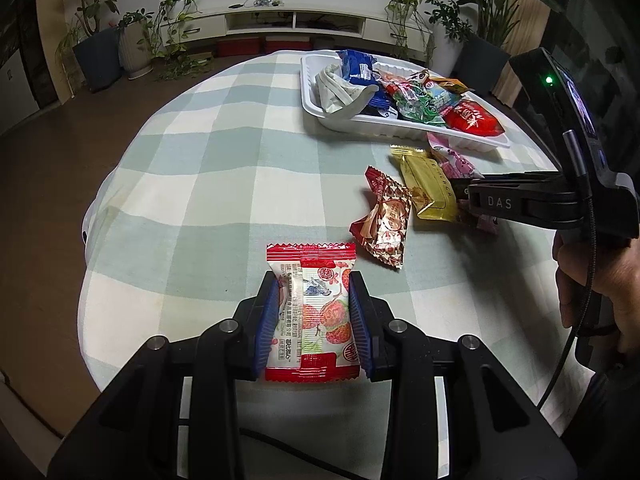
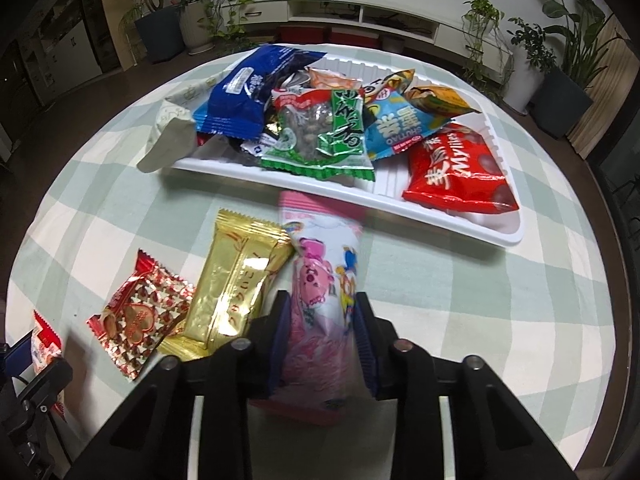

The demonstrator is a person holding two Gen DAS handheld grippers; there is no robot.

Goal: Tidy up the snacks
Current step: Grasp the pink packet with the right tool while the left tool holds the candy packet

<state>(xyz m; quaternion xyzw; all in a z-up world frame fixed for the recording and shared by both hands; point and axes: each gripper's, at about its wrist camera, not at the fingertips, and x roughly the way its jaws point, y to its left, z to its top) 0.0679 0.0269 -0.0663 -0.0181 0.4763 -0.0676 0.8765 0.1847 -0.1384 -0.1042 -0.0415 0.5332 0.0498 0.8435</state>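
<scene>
My left gripper point(image 1: 314, 280) is shut on a red-and-white lychee snack packet point(image 1: 316, 312), held just above the checked tablecloth. My right gripper point(image 2: 322, 304) is shut on a pink cartoon snack packet point(image 2: 320, 280), just in front of the white tray point(image 2: 440, 216); in the left wrist view the right gripper point(image 1: 460, 192) sits at the right beside the same pink packet point(image 1: 456, 162). A gold packet point(image 2: 236, 284) and a red heart-patterned packet point(image 2: 140, 316) lie on the cloth left of the right gripper. The tray point(image 1: 312, 96) holds several packets.
The round table point(image 1: 208, 168) has a green-and-white checked cloth, with its edge close on the left. In the tray lie a blue packet point(image 2: 252, 92), a green one point(image 2: 324, 132) and a red one point(image 2: 460, 172). Potted plants and a white TV cabinet stand behind.
</scene>
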